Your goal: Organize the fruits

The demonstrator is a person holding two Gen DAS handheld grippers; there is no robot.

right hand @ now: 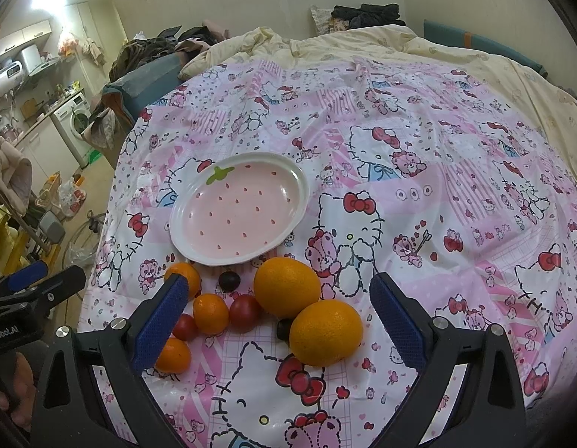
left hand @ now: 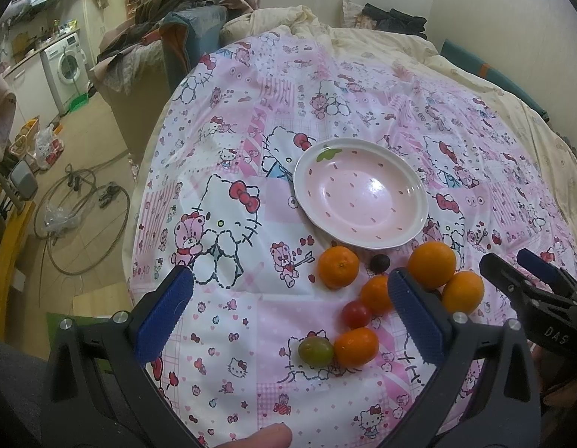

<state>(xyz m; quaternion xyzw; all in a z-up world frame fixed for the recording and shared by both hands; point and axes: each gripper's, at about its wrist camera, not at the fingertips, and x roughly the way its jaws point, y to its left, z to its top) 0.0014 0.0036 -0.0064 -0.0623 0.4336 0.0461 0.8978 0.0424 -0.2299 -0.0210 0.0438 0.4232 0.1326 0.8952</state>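
Observation:
A pink strawberry-pattern plate (left hand: 411,183) (right hand: 183,224) lies empty on the Hello Kitty cloth. In front of it sit several oranges (left hand: 338,267) (right hand: 325,332), small red tomatoes (left hand: 356,313) (right hand: 245,313), a greenish tomato (left hand: 315,351) and a dark plum (left hand: 380,262) (right hand: 229,280). My left gripper (left hand: 290,283) is open and empty, above the cloth just left of the fruit. My right gripper (right hand: 279,291) is open and empty, with the two biggest oranges (right hand: 286,286) between its fingers. It also shows at the right edge of the left wrist view (left hand: 512,265).
The fruit lies on a bed covered by a pink Hello Kitty cloth (left hand: 228,171) (right hand: 437,186) and a cream quilt (right hand: 400,48). The bed's left edge drops to a floor with hoses and bags (left hand: 75,205). A washing machine (left hand: 66,61) stands far left.

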